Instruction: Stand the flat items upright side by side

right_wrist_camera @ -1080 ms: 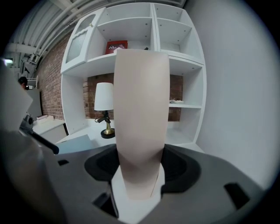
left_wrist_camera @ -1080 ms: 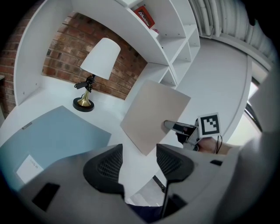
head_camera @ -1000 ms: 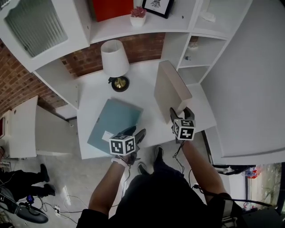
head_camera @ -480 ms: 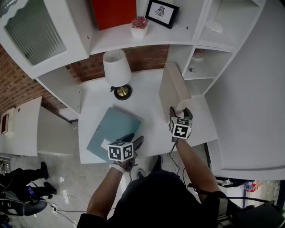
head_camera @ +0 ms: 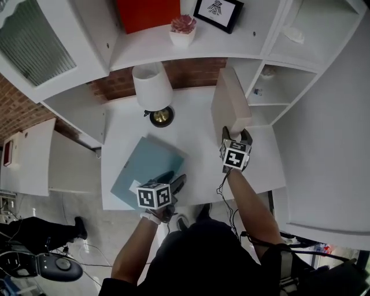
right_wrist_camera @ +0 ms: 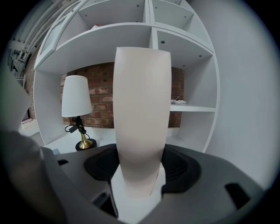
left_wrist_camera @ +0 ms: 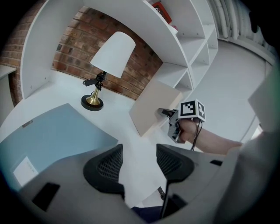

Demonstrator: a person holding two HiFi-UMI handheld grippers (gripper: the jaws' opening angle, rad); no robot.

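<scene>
No legible text. White label [head_camera: 136,185] on blue folder [head_camera: 151,163]: print too small.

Place: home study nook
Desk: white desk [head_camera: 196,133], lamp [head_camera: 152,85] ahead of the left claw [head_camera: 174,179]
Beyond it: brick wall [head_camera: 191,66] — white shelves [head_camera: 144,43], framed picture [head_camera: 218,11], potted plant [head_camera: 183,28]

The person is wearing a dark short-sleeved top [head_camera: 208,257]. The left gripper [head_camera: 175,181] and right gripper [head_camera: 236,136] are carrying white cubes with black squares, and a thin black cable [head_camera: 220,186] is hanging below the front edge of the desk [head_camera: 196,144].
</scene>
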